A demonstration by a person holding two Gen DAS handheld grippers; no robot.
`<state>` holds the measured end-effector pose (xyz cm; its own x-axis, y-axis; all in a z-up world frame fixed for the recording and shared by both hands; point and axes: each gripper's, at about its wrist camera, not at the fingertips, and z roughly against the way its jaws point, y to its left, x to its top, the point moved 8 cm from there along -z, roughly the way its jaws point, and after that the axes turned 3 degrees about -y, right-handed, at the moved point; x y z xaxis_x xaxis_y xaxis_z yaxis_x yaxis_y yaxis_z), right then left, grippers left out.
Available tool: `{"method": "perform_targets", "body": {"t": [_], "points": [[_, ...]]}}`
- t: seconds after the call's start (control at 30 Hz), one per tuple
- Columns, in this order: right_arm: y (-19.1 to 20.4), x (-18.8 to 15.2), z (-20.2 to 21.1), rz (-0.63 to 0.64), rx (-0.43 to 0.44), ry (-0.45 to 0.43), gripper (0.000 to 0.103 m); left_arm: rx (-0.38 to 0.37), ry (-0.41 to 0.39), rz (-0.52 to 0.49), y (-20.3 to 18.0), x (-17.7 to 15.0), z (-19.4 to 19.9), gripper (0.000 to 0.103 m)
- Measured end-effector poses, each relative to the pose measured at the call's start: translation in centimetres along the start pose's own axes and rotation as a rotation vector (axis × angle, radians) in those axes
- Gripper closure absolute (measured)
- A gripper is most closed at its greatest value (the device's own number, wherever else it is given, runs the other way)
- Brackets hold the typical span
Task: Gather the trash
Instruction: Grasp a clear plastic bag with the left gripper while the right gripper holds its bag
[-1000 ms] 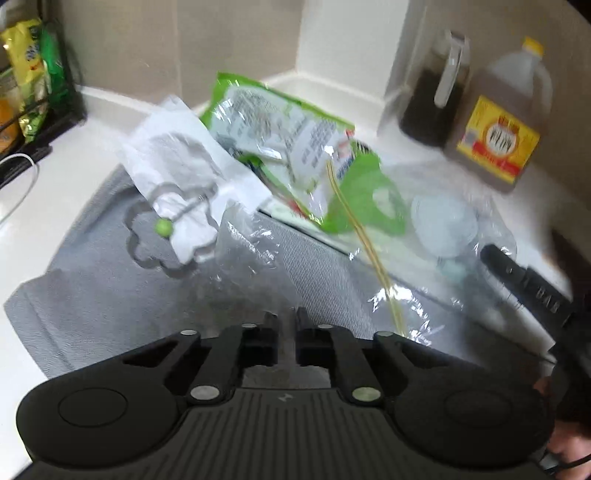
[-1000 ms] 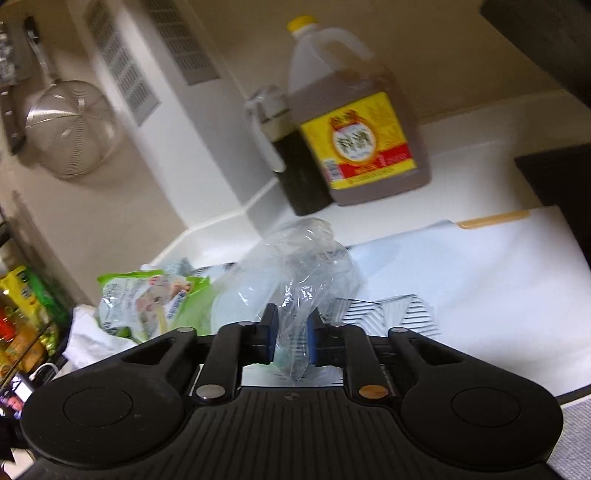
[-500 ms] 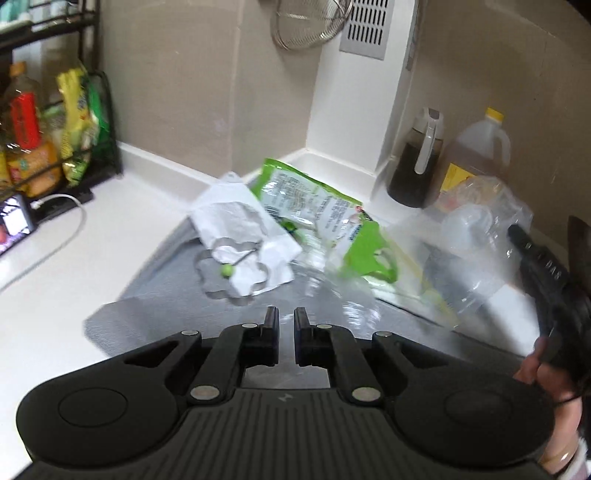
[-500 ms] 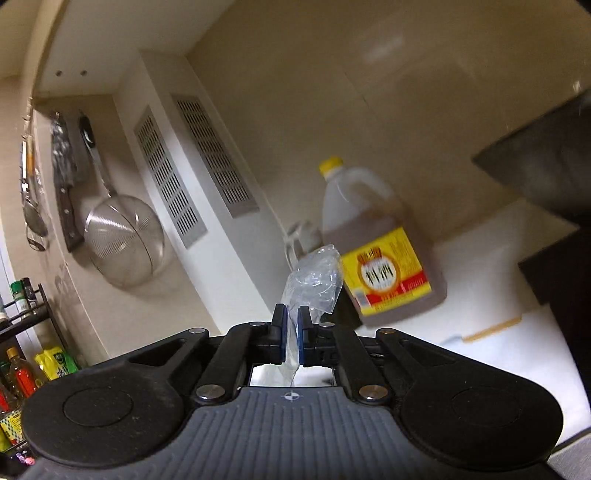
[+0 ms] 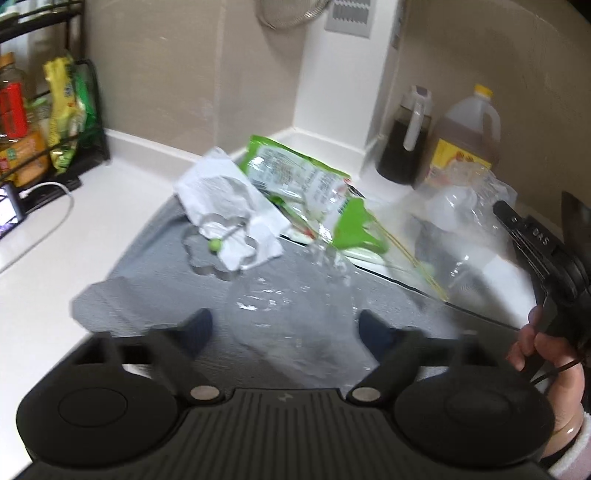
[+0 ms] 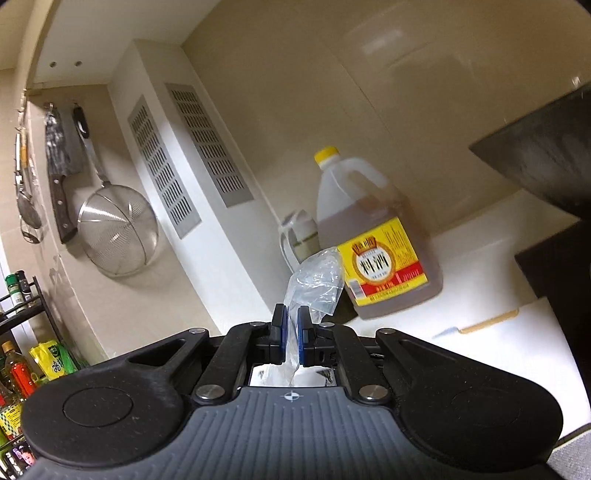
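right wrist view: right gripper [image 6: 291, 325] pinches clear plastic bag [image 6: 316, 282] pointing upward; left gripper [image 5: 284, 328] wide open.

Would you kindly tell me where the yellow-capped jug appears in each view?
Left wrist: jug upper right, against the wall, beside the dark dispenser.
Right wrist: jug centre right, just behind the clear bag.
Shared landmark: the hanging strainer, cut off at the top edge in the left view.

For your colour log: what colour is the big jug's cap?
Yellow; the jug's cap shows best in the right wrist view.
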<state>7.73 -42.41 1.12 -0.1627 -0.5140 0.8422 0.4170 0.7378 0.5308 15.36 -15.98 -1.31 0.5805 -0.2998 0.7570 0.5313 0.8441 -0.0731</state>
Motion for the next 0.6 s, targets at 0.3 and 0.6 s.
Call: {"method": "perform_targets", "body": {"t": [0.3,0.6], "points": [[-1.1,-1.1,-1.2,-0.057,-0.028,0.097,0.088,0.024,0.137,-0.114,-3.7,-1.3,-6.0,0.012],[-0.5,-2.2,-1.8,-0.084,0.033,0.158,0.075,0.003,0.193,-0.064,-3.0,-1.6,-7.8,0.082]]}}
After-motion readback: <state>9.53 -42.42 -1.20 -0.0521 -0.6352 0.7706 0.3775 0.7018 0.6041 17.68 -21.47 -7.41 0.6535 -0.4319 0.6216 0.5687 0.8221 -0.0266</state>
